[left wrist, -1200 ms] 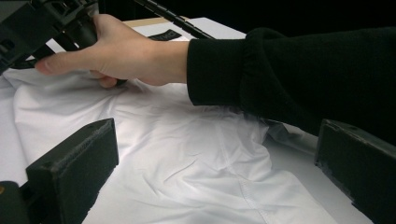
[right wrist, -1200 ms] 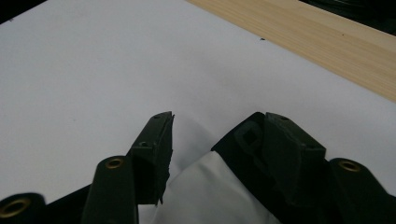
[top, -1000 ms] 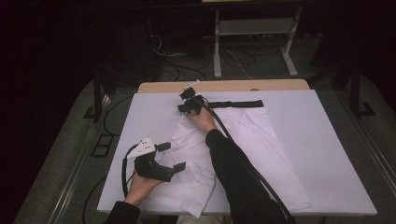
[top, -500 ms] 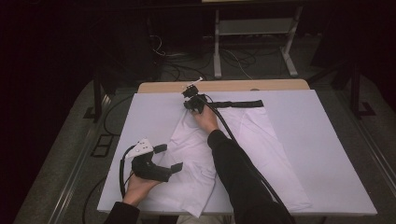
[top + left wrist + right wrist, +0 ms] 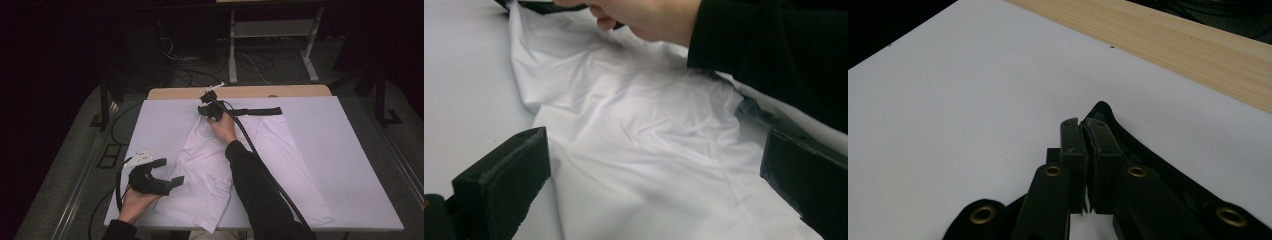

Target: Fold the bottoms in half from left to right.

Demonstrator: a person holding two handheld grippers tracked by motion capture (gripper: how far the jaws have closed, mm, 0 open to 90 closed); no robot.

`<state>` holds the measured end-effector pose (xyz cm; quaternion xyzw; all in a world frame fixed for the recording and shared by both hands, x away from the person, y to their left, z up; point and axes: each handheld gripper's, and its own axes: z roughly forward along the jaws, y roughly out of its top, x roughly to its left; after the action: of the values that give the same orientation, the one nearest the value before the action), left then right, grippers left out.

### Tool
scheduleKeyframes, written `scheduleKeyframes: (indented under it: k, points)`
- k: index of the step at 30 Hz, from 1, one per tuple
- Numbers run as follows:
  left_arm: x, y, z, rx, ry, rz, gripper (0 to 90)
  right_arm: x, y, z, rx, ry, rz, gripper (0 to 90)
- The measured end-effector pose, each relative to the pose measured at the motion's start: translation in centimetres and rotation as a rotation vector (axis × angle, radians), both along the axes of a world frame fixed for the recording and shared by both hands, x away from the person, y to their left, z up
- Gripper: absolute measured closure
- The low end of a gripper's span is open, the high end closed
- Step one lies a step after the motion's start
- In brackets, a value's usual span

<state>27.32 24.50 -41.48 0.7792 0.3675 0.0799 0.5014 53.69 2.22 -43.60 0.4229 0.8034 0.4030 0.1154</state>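
Note:
A white garment (image 5: 240, 165) with a black waistband (image 5: 255, 111) lies spread on the white table cover (image 5: 345, 150). My right gripper (image 5: 206, 110) is at the waistband's far left end. In the right gripper view its jaws (image 5: 1083, 127) are pressed together on the black waistband (image 5: 1105, 112), whose tip sticks out past them. My left gripper (image 5: 170, 172) is open near the table's front left, beside the garment's left edge. In the left gripper view its wide-apart jaws (image 5: 656, 160) frame the wrinkled white cloth (image 5: 639, 130), with the other hand (image 5: 644, 15) and dark sleeve (image 5: 774, 45) beyond.
A strip of wooden tabletop (image 5: 240, 92) shows along the far edge, past the cover. A metal stand (image 5: 270, 45) and cables (image 5: 200, 65) sit on the dark floor behind. Bare cover stretches to the right of the garment and at the far left.
The right gripper has shifted slightly at the waistband's end. The left gripper has drifted a little toward the table's front left, still open.

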Motion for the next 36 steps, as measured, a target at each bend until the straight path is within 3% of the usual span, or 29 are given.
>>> scheduleKeyframes:
  k: [4,9,17,22,25,36]
  points:
    - [-0.2,0.5,-0.4,0.024,0.037,-0.008,0.0,-0.3,-0.2,0.3,-0.004,-0.014,0.003,85.6]
    - [-0.6,0.9,-0.6,0.058,0.054,-0.019,0.0,-0.6,-0.5,0.6,0.001,-0.017,0.003,85.6]
    - [-1.0,1.5,-0.7,0.075,0.078,-0.026,0.0,-0.6,-0.9,0.6,0.033,-0.007,0.005,85.6]
    - [-1.4,1.6,-0.7,0.091,0.112,-0.064,0.0,-0.6,-1.2,0.5,0.044,-0.005,0.013,85.6]
    - [-1.7,1.9,-1.0,0.114,0.153,-0.087,0.0,-0.5,-1.5,0.3,0.051,0.002,0.010,85.6]
    - [-2.3,2.8,-1.6,0.116,0.224,-0.102,0.0,-0.8,-1.2,0.1,0.036,-0.015,0.015,85.6]
